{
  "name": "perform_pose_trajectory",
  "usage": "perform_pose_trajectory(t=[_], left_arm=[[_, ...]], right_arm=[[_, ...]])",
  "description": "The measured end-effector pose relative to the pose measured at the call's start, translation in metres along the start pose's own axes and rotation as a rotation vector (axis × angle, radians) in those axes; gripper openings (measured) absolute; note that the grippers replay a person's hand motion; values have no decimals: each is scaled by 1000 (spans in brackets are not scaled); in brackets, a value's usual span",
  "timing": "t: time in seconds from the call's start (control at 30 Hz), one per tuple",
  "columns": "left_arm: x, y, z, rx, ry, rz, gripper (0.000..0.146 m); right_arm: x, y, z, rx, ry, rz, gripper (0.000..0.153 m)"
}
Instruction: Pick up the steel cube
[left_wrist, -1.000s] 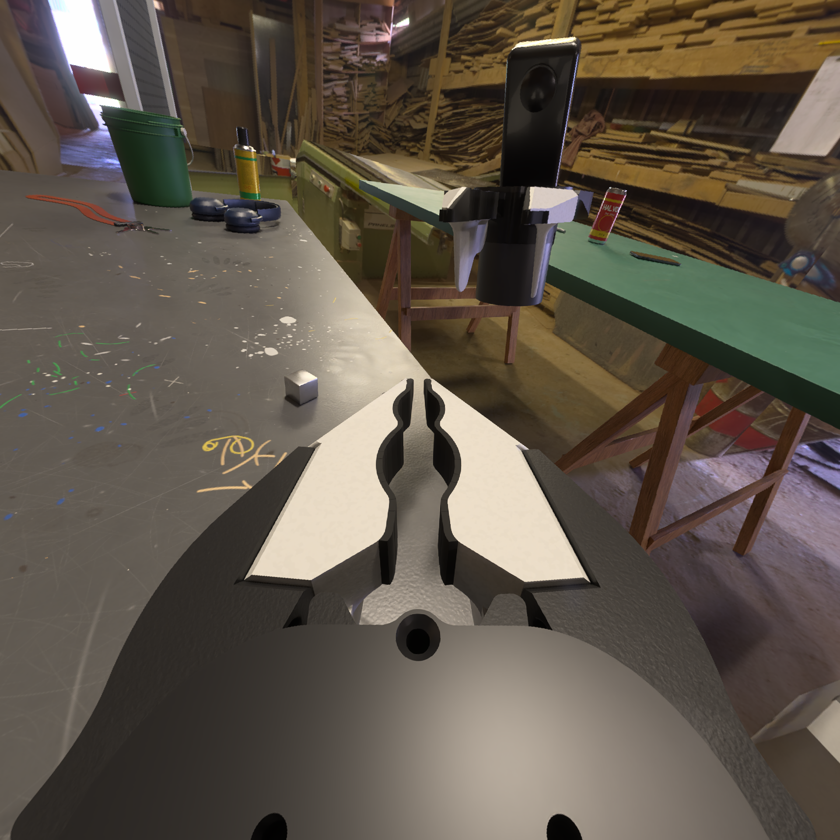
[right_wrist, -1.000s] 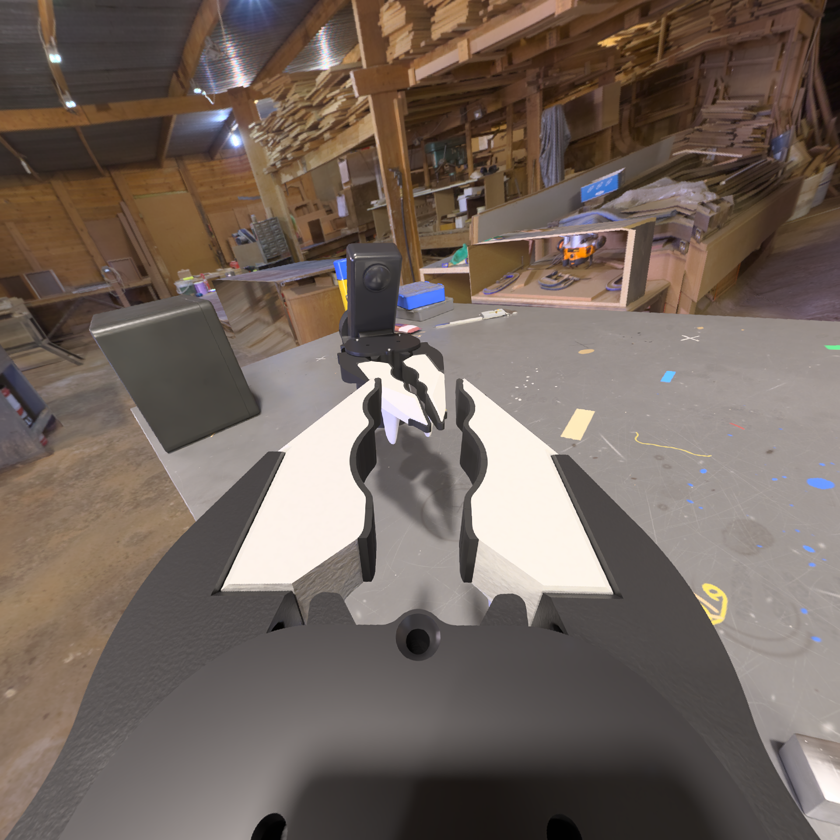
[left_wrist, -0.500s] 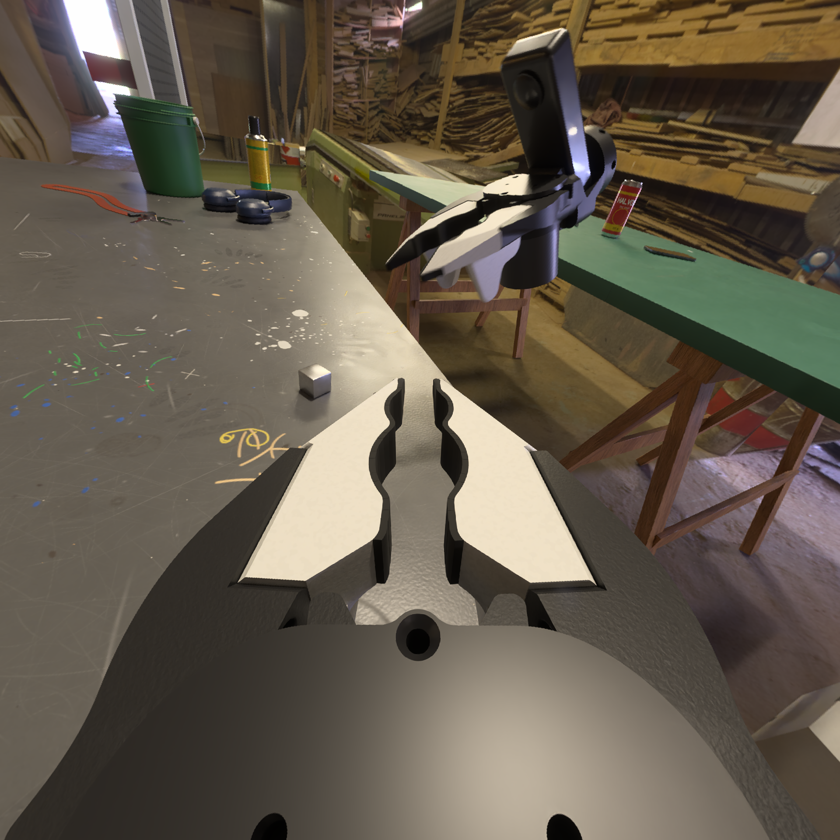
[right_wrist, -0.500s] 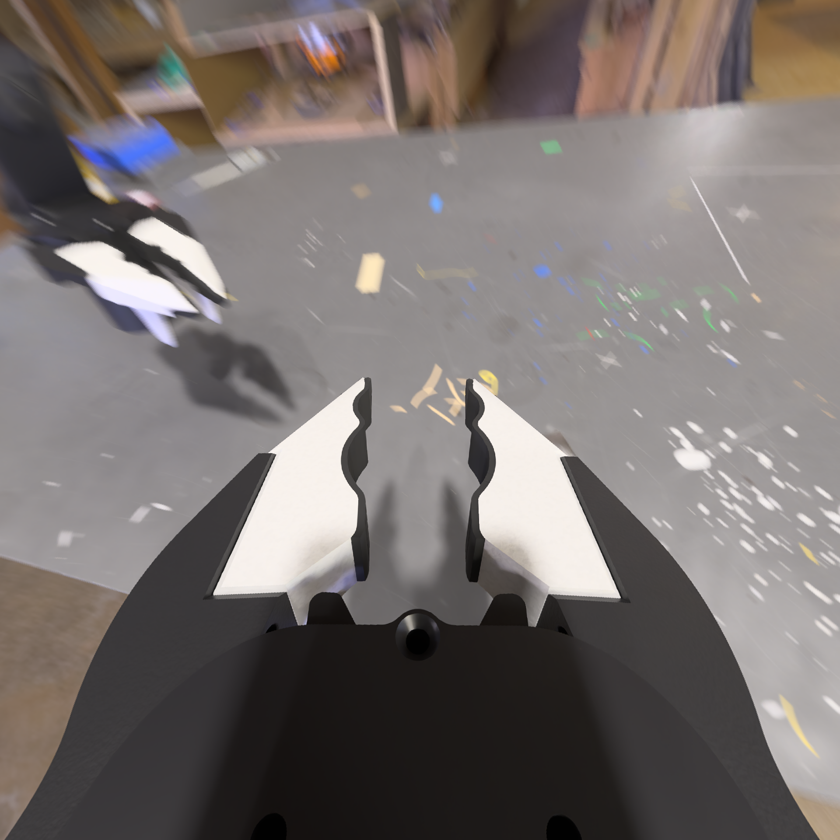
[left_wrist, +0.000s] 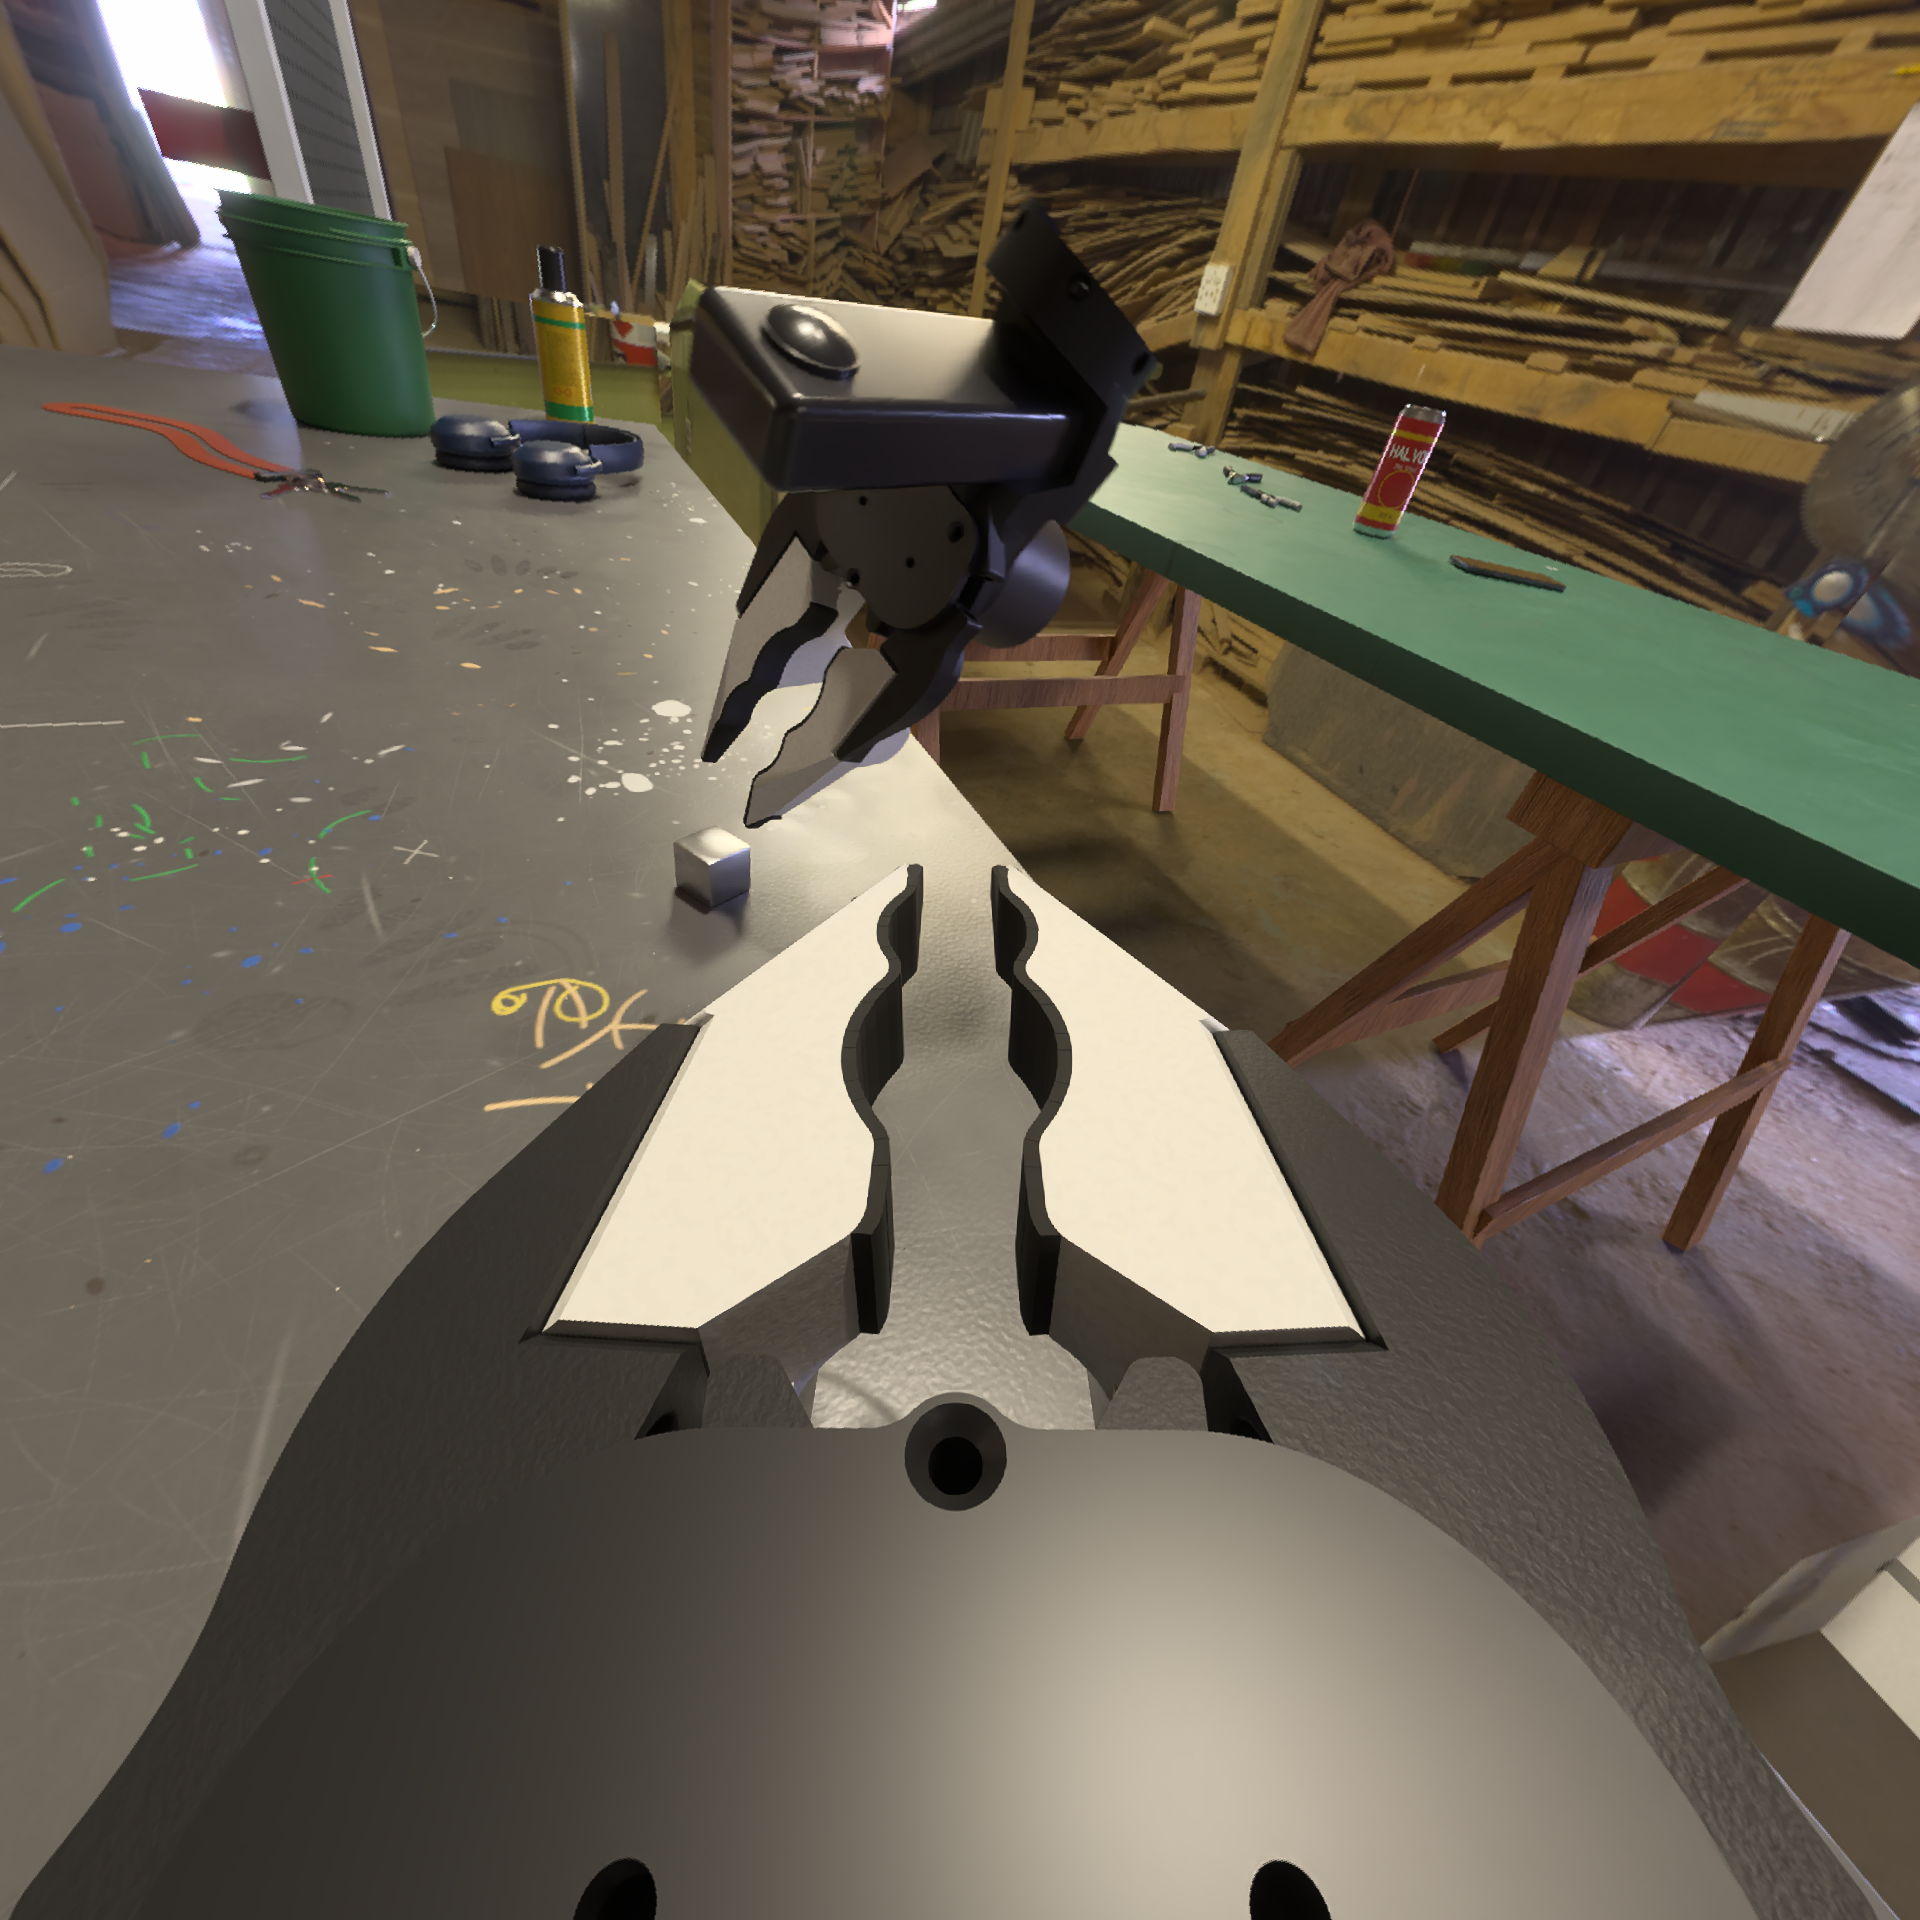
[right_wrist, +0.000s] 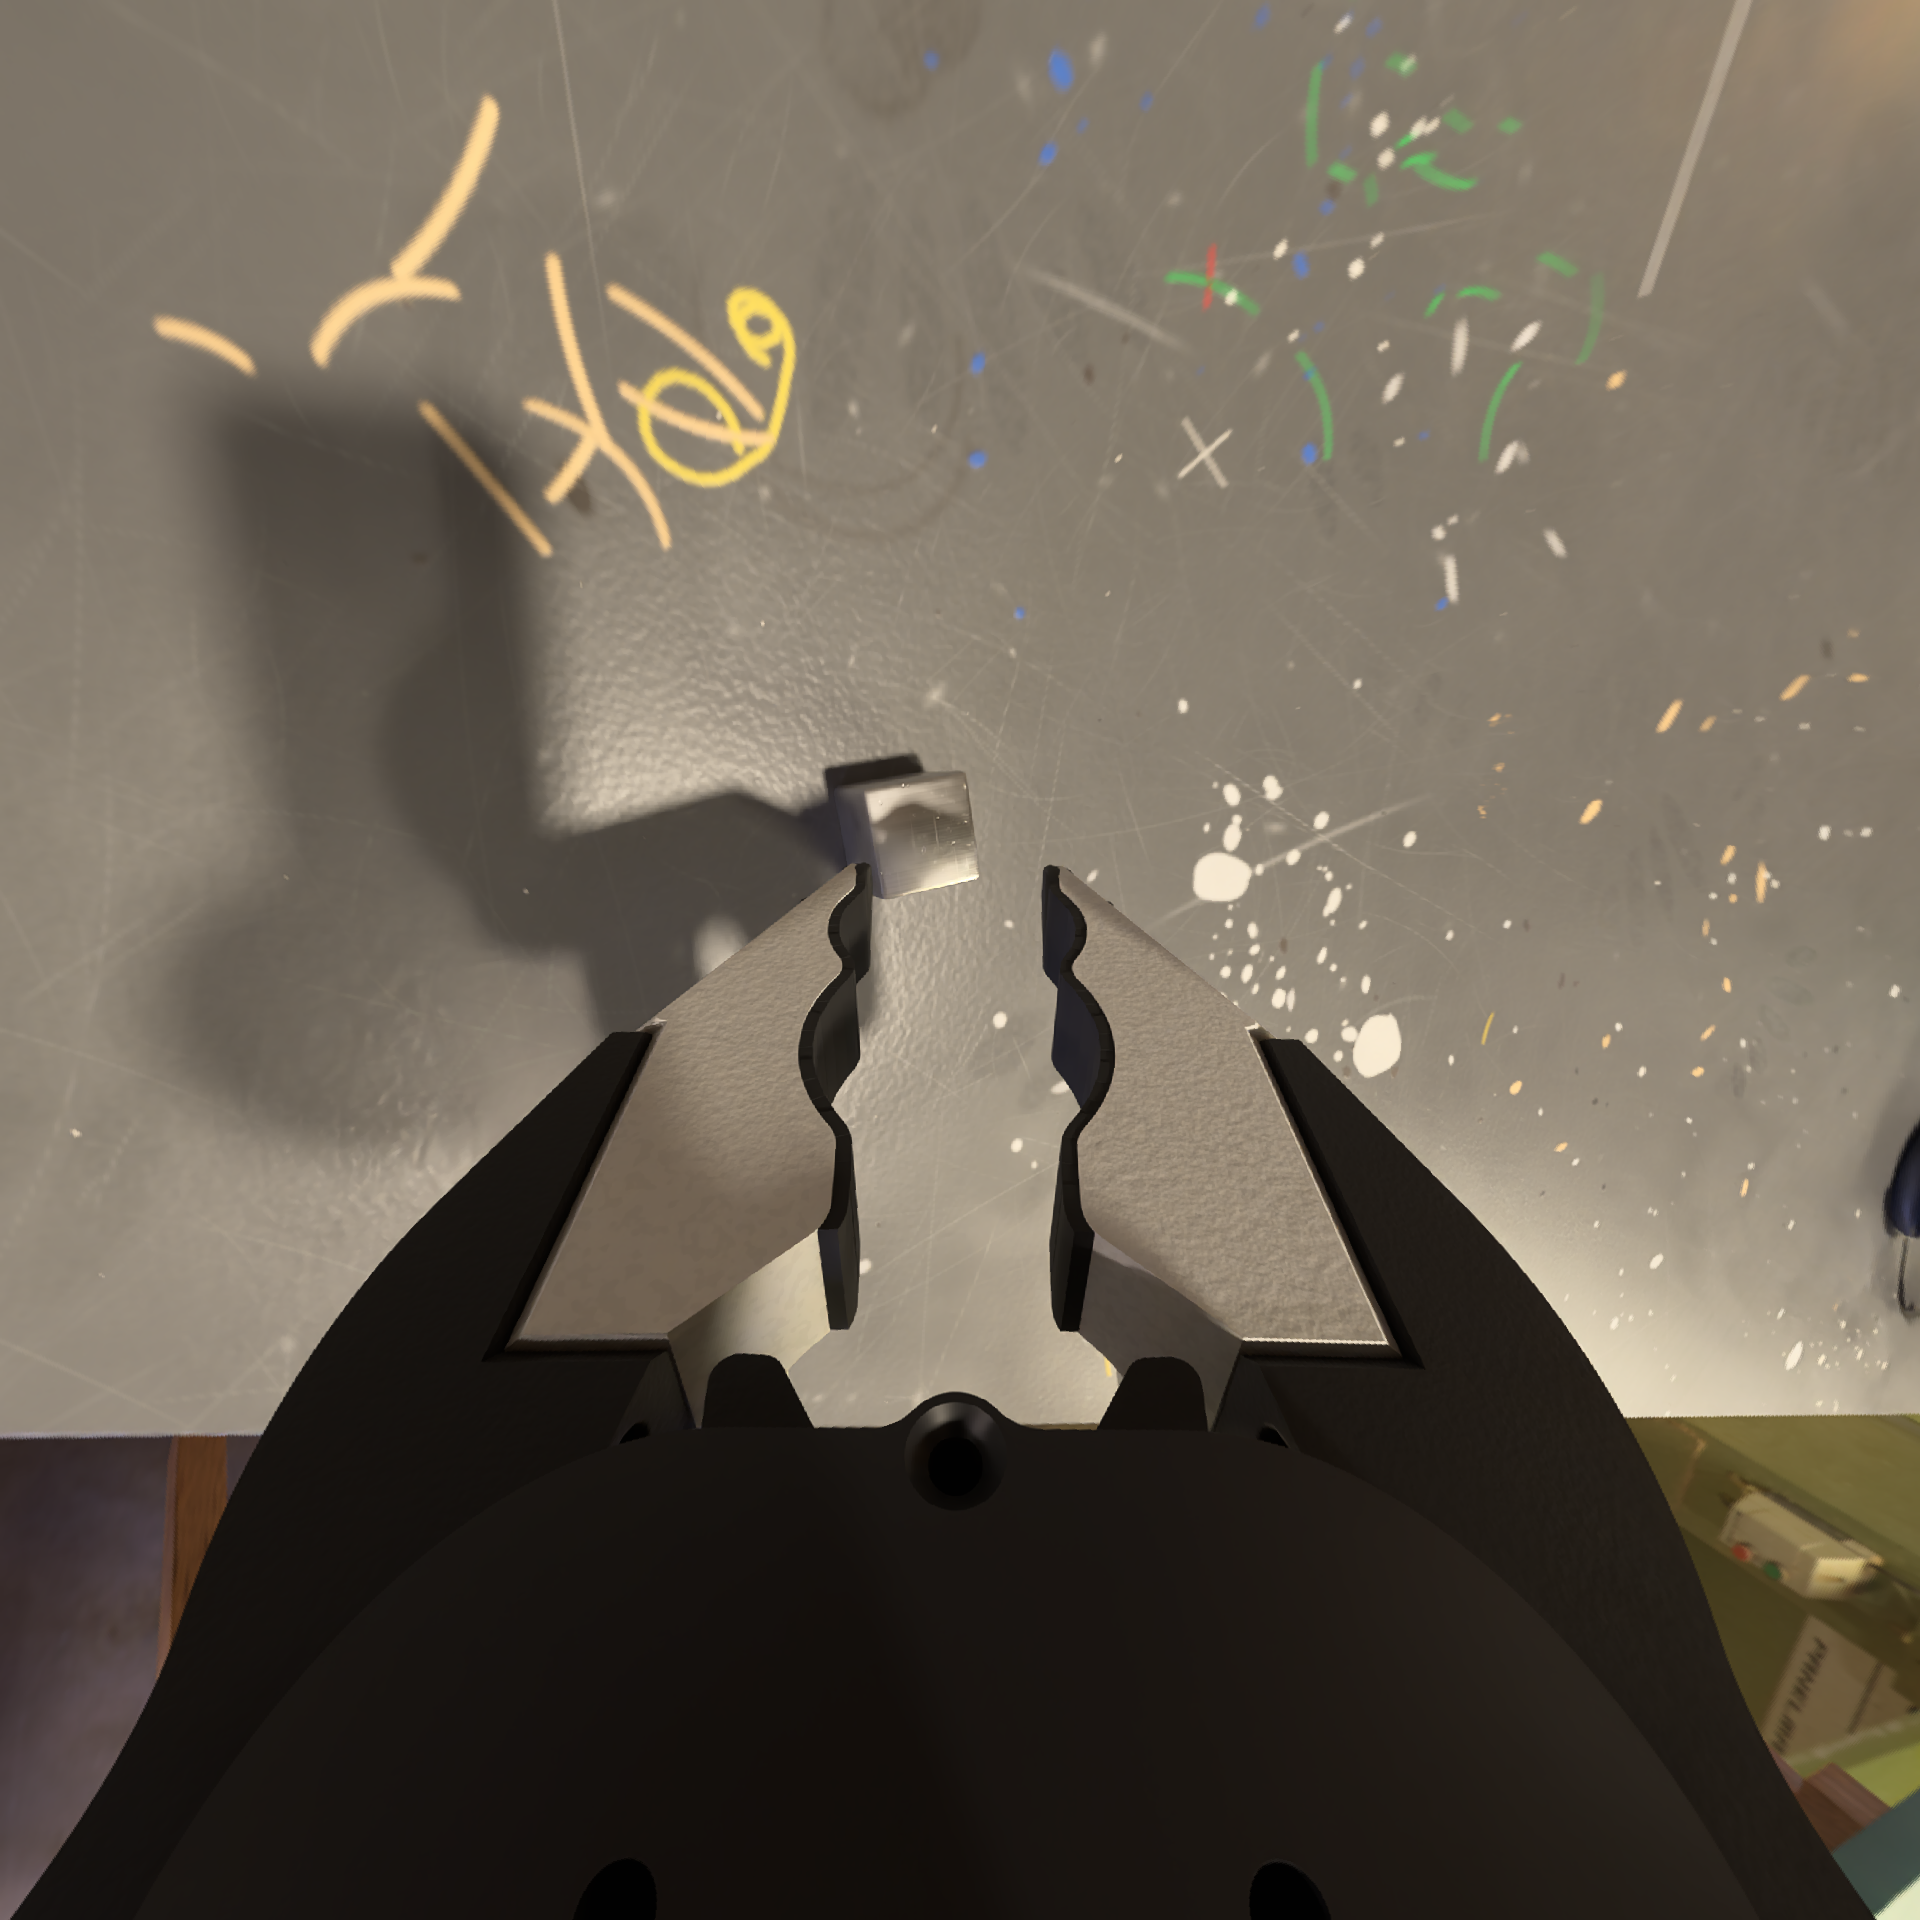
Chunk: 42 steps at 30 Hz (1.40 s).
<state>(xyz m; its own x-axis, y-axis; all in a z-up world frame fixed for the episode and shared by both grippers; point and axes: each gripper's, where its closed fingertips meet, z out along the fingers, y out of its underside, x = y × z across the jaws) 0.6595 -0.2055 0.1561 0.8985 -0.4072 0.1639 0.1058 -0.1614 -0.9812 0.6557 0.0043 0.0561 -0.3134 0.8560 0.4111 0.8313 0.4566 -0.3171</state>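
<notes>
The steel cube (left_wrist: 712, 868) is small and shiny and rests on the grey paint-flecked workbench (left_wrist: 260, 935) near its right edge. In the left wrist view my right gripper (left_wrist: 738, 784) hangs tilted down just above and behind the cube, jaws apart and empty. In the right wrist view the cube (right_wrist: 920, 831) lies just beyond the tips of my right gripper (right_wrist: 951, 878), nearer the left fingertip (right_wrist: 847, 894), not between the jaws. My left gripper (left_wrist: 954, 878) is narrowly open and empty, low over the bench to the right of the cube.
A green bucket (left_wrist: 332, 312), a spray can (left_wrist: 561, 343), blue ear muffs (left_wrist: 535, 457) and a red strap with keys (left_wrist: 177, 442) sit at the far end. A green table (left_wrist: 1558, 665) with a red can (left_wrist: 1397, 468) stands across the aisle. The bench edge (right_wrist: 623, 1439) lies under my right gripper.
My right gripper swung from upright to pointing down and moved in over the cube. My left gripper's jaws opened a little.
</notes>
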Motion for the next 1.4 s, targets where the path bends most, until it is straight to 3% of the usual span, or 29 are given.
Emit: perform_pose_trajectory(t=[0.2,0.47,0.67,0.87,1.0,1.2,1.4], left_arm=[[-1,3,-1,-22,4,11,14],[-2,4,-2,-31,13,16,14],[-2,5,-1,-42,18,20,14],[-4,4,0,-41,9,20,13],[-4,3,2,-37,7,19,13],[-1,4,8,-43,14,25,12],[1,2,17,-42,33,19,11]], right_arm=[[-4,3,14,-106,-144,-70,26],[-8,12,36,-202,-239,-112,29],[-3,-2,25,-99,-163,-127,28],[-3,-30,-33,190,48,-125,28],[-14,-35,-81,437,98,-7,28],[-43,-37,-151,850,-14,241,28],[-50,-41,-227,1282,-258,439,28]])
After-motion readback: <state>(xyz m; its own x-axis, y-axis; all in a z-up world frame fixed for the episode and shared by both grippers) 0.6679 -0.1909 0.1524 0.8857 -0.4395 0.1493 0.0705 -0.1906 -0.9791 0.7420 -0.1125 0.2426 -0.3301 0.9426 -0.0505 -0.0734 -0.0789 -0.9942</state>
